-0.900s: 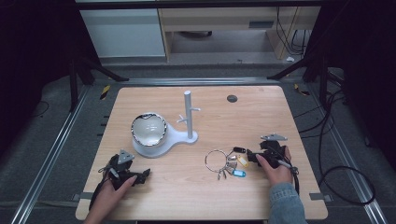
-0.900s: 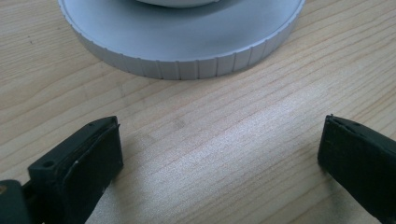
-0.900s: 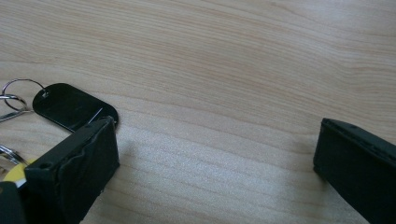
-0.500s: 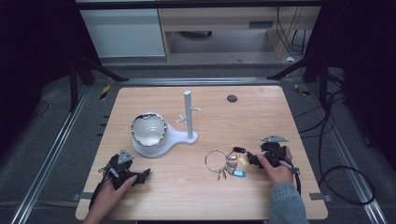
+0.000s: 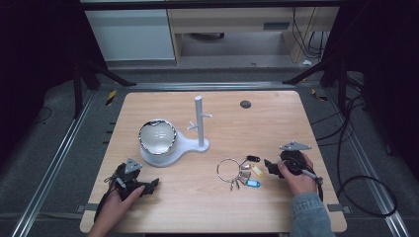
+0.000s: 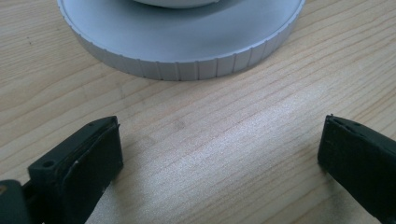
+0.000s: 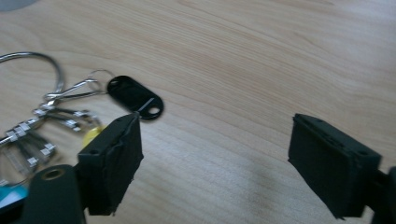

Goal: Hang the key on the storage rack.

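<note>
- The key ring (image 5: 240, 172) lies flat on the wooden table (image 5: 276, 123), its big wire loop toward the middle of the table and its bunch of tags fanned out toward the right gripper (image 5: 271, 167).
- That gripper sits just to the right of the bunch, very near but not touching; in the right gripper view its jaws stand wide apart with bare wood between them.
- From the gripper's own camera the ring is off to the left of the jaws' line: the black tag (image 7: 135, 97) lies just beyond the left jaw tip, the yellow tag (image 7: 92, 134) peeks out beside it, and the loop curves away farther left.
- So I judge the coming move to be a short shift sideways toward the tags, not a straight push ahead.
- The left gripper (image 5: 143, 186) rests well apart at the near left corner, jaws open on nothing, facing the round grey base of the stand (image 6: 187, 42).
- The right hand is plainly the nearer one.
- The stand's peg post (image 5: 199, 121) rises behind the ring, toward the table's middle.
</note>
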